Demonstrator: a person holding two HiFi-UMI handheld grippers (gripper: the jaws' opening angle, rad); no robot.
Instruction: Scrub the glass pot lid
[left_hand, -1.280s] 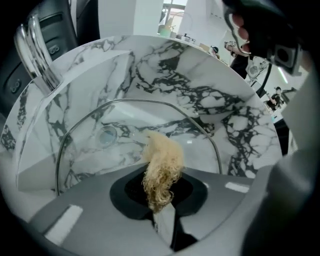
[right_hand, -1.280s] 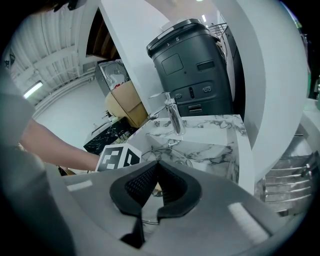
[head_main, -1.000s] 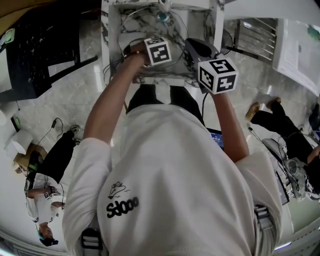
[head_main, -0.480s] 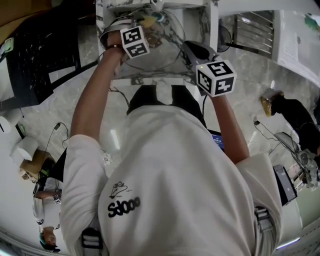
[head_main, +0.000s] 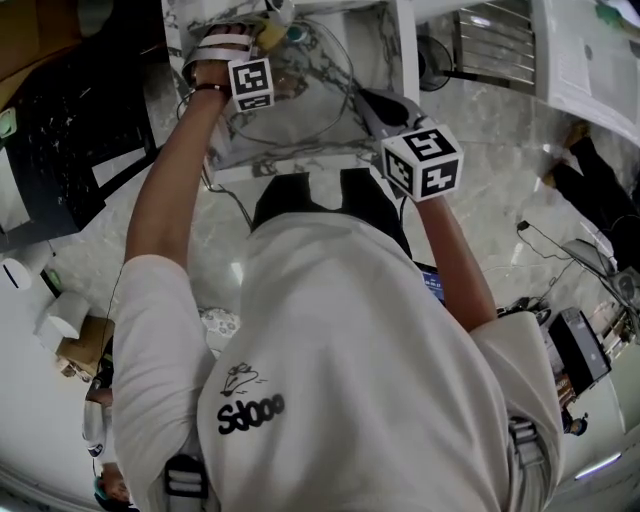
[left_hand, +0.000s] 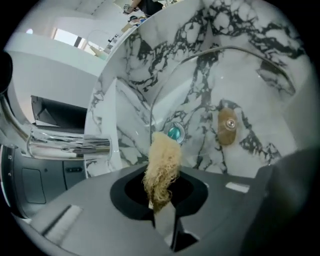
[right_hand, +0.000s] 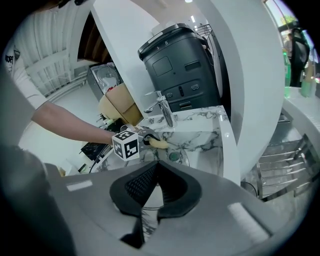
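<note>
the glass pot lid (head_main: 300, 105) is held tilted above the marble sink (head_main: 385, 60), presumably so that drips fall into the basin. its rim is pinched by the right gripper (right_hand: 156, 172), whose jaws are closed on the glass edge at the sink's near side, leaving the broad face exposed. a fibrous scrubber (left_hand: 161, 165) is clamped in the tightly shut jaws of the left gripper (left_hand: 160, 200), at the sink's far left corner, near the faucet (left_hand: 70, 145). the scrubber appears just apart from the glass, so contact is judged not yet made.
</note>
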